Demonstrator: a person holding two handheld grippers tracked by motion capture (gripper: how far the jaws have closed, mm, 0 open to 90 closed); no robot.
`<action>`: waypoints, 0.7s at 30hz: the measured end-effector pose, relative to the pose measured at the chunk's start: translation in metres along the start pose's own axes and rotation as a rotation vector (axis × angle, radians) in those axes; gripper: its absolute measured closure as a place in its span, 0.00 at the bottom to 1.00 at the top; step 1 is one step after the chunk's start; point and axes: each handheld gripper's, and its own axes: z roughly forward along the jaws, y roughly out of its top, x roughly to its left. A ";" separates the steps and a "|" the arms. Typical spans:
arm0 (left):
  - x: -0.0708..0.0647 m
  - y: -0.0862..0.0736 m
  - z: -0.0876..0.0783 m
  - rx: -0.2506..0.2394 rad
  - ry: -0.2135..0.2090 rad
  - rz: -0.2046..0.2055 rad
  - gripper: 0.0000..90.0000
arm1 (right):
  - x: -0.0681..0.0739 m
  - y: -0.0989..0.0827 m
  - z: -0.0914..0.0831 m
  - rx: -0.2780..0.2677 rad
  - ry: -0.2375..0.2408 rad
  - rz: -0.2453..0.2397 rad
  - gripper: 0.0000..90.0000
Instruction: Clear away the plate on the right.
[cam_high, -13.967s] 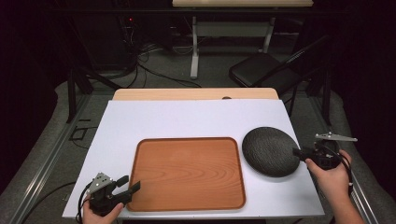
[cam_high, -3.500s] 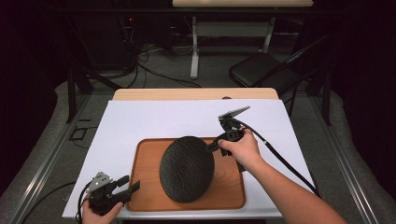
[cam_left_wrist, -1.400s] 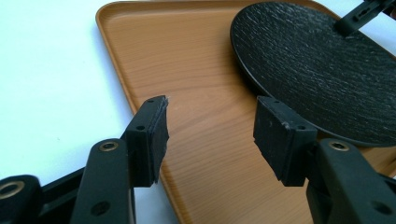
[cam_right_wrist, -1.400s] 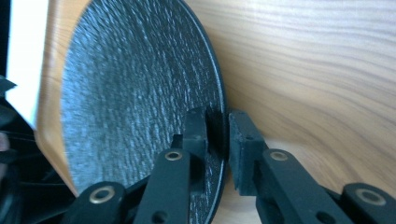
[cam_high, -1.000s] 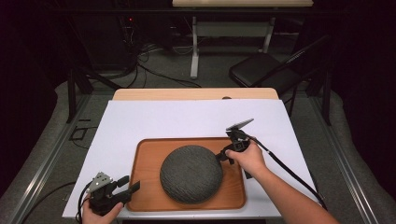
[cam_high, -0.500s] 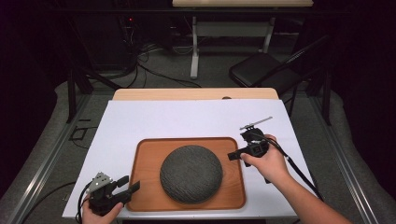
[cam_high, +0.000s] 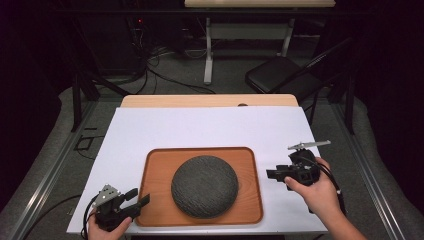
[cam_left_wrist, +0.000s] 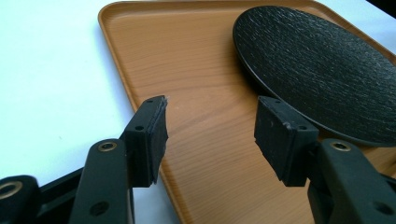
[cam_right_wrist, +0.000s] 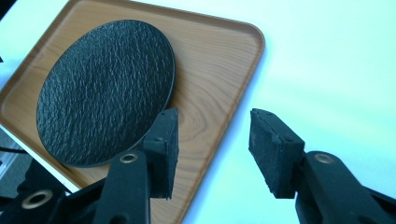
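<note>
Nearest the person's edge of the white table (cam_high: 210, 125), at the lower left of the high view: left gripper (cam_high: 134, 199) in a hand, jaws spread wide with nothing between them, tips at the near left corner of the wooden tray (cam_high: 252, 200). Seen along that gripper's own jaws: pads astride the tray's left rim (cam_left_wrist: 121, 70), one over the white tabletop (cam_left_wrist: 46, 70), the other over the wood, just short of the dark plate (cam_left_wrist: 317, 65), no contact with it. A little farther in, at mid-table: dark round textured plate (cam_high: 204, 185), flat on the tray, roughly central, a margin of bare wood all round. Off to the right, beyond the tray's right rim and clear of it: right gripper (cam_high: 271, 174) in the right hand (cam_high: 312, 190), above the white surface, jaws pointing back toward the tray, just been opening and now wide, empty. From that gripper's view: plate (cam_right_wrist: 105, 91) lying whole on the tray (cam_right_wrist: 219, 56), left jaw over the tray's edge, right jaw over bare white table (cam_right_wrist: 327, 60). Farther back: a strip of pale wood (cam_high: 210, 100) along the table's far edge, then dark floor with cables (cam_high: 165, 70), a table leg (cam_high: 208, 55) and a black folding chair (cam_high: 282, 75).
</note>
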 end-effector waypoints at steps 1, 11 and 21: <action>0.000 0.000 0.000 0.000 0.000 0.000 0.49 | -0.001 -0.005 -0.001 -0.003 0.007 0.012 0.59; 0.000 0.000 0.000 0.003 0.000 0.001 0.49 | -0.003 -0.057 0.010 -0.085 0.004 0.026 0.56; 0.000 0.000 0.000 0.003 -0.002 0.000 0.49 | 0.005 -0.086 0.025 -0.181 -0.048 -0.061 0.54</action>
